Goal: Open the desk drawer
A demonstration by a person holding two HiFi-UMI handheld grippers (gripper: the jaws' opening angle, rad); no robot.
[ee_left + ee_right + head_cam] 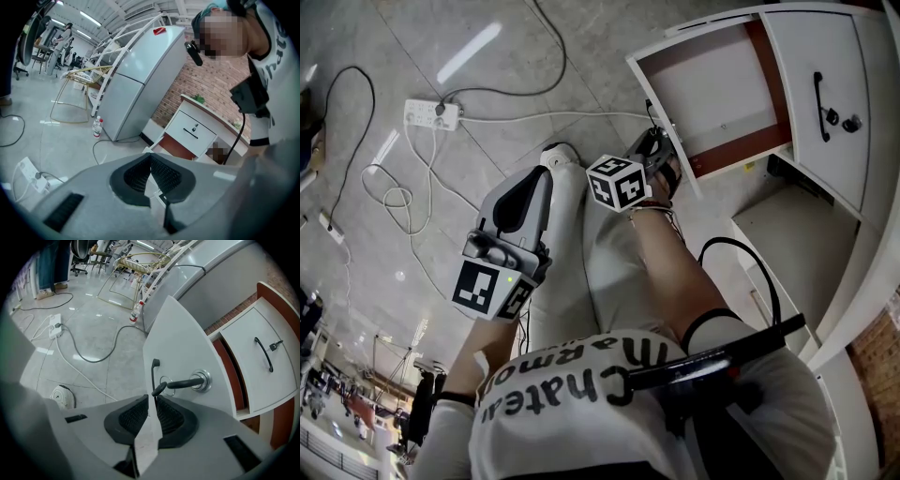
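Note:
The white desk (825, 234) stands at the right of the head view, with one drawer (712, 89) pulled out over the floor, its brown sides showing. My right gripper (661, 157) is at that drawer's white front panel (183, 343). In the right gripper view it (153, 399) is shut on the thin black drawer handle (153, 376), just beside a key (187, 383) in the lock. A second drawer front (255, 357) with its own black handle stays flush. My left gripper (542, 178) hangs over the person's leg, away from the desk, shut (151, 158) and empty.
A white power strip (431, 112) and loose cables (394, 202) lie on the tiled floor to the left. The person's white shoe (561, 155) is near the drawer front. A grey fridge (140, 75) and a bottle (97, 126) stand farther off.

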